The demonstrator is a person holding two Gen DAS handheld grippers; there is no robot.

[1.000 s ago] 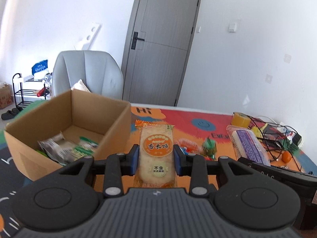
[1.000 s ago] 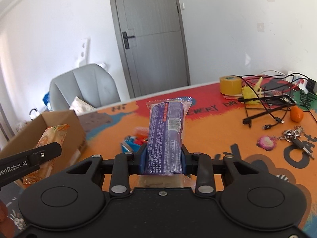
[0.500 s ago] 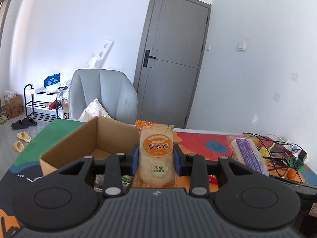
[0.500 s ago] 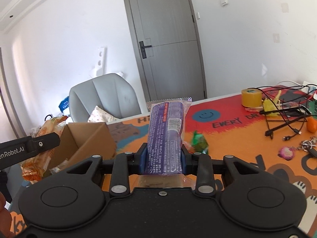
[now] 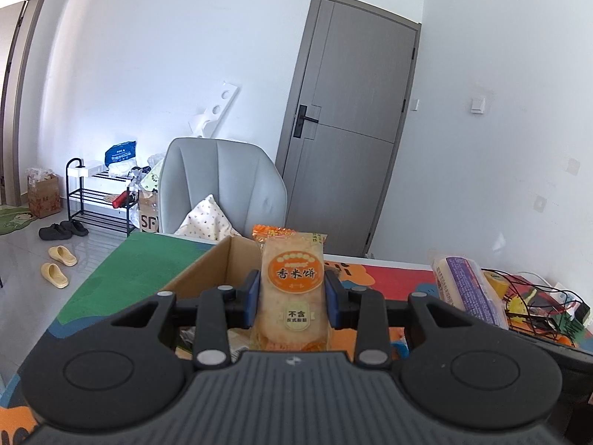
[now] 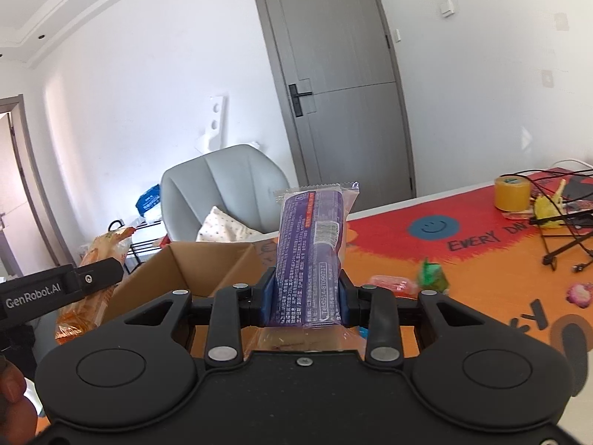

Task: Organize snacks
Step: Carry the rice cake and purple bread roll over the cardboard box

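Observation:
My left gripper (image 5: 292,298) is shut on an orange rice cracker pack (image 5: 292,289) and holds it upright above the near side of the open cardboard box (image 5: 207,270). My right gripper (image 6: 307,298) is shut on a purple wrapped snack pack (image 6: 311,252), held upright over the table just right of the box (image 6: 192,263). The purple pack also shows in the left wrist view (image 5: 469,291). The left gripper with its orange pack shows in the right wrist view (image 6: 92,259). A red wrapped snack (image 6: 387,282) and a green wrapped snack (image 6: 431,276) lie on the mat.
A grey chair (image 5: 222,189) with a cushion stands behind the table. A yellow tape roll (image 6: 513,193), cables (image 6: 559,230) and a small pink charm (image 6: 580,293) lie at the table's right. A shoe rack (image 5: 100,200) stands by the far wall.
Both grippers have risen and tilted upward with their packs still held. The box has dropped lower in both views and the left gripper now sits over its near edge.

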